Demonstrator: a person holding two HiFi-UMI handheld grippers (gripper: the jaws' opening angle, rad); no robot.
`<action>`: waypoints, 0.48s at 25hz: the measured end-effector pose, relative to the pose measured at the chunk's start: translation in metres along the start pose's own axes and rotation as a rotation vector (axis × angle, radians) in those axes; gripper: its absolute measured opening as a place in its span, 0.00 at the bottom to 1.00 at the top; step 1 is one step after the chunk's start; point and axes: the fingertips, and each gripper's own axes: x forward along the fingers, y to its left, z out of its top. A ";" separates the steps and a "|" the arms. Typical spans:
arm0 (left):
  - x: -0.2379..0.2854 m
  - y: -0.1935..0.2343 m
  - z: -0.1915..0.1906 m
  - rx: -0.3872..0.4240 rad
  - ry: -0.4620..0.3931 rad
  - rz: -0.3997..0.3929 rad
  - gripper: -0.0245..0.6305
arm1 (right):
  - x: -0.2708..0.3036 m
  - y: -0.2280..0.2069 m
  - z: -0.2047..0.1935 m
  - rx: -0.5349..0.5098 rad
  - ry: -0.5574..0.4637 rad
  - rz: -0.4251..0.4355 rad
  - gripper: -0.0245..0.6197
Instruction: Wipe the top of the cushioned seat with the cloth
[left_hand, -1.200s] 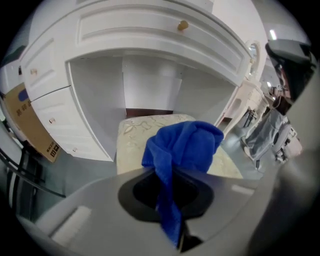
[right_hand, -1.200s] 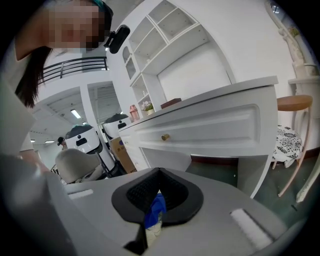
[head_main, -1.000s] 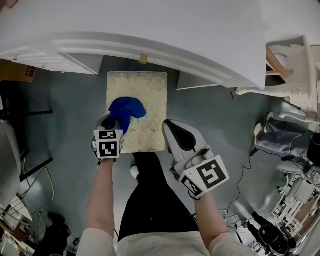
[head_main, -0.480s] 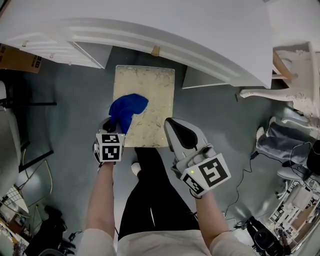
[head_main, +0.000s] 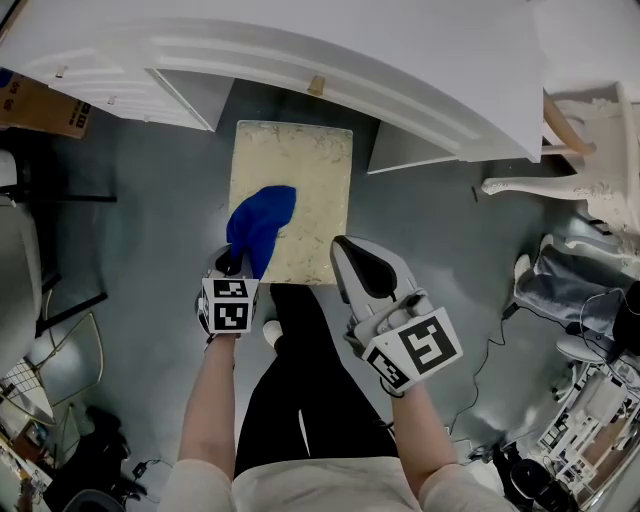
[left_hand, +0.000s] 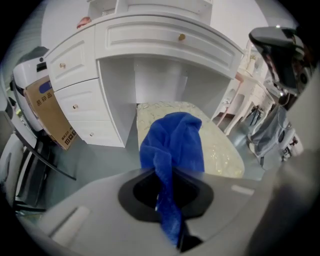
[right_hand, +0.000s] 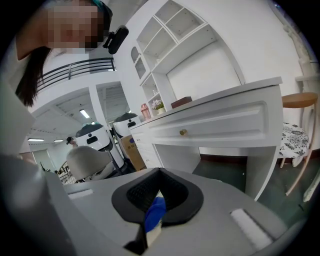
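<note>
The cushioned seat (head_main: 310, 170) is a cream patterned rectangle on the grey floor, in front of a white desk. A blue cloth (head_main: 260, 225) lies spread on its near left part. My left gripper (head_main: 240, 265) is at the seat's near left corner, shut on the cloth's trailing end. In the left gripper view the cloth (left_hand: 172, 145) runs from the closed jaws of the left gripper (left_hand: 170, 175) out over the seat (left_hand: 225, 150). My right gripper (head_main: 352, 252) hovers by the seat's near right corner. The right gripper (right_hand: 152, 210) has its jaws together, with only a blue and cream sliver in the slit.
A white desk (head_main: 330, 60) with drawers (head_main: 100, 85) overhangs the seat's far end. A cardboard box (head_main: 45, 110) stands at the left and a white ornate chair (head_main: 590, 150) at the right. Cables (head_main: 490, 350) and equipment litter the floor at the lower right. The person's dark-trousered leg (head_main: 300, 380) is below the seat.
My left gripper has drawn back toward the seat's near edge, dragging the blue cloth with it across the cushion. The right gripper has shifted only slightly.
</note>
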 end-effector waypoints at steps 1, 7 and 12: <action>-0.002 -0.002 -0.003 0.000 0.002 -0.001 0.07 | -0.002 0.001 -0.001 0.000 -0.001 0.000 0.04; -0.010 -0.016 -0.018 0.051 0.014 -0.014 0.07 | -0.011 0.005 -0.003 0.004 -0.007 -0.005 0.04; -0.007 -0.035 -0.015 0.119 0.021 -0.060 0.07 | -0.017 0.000 -0.002 0.006 -0.014 -0.025 0.04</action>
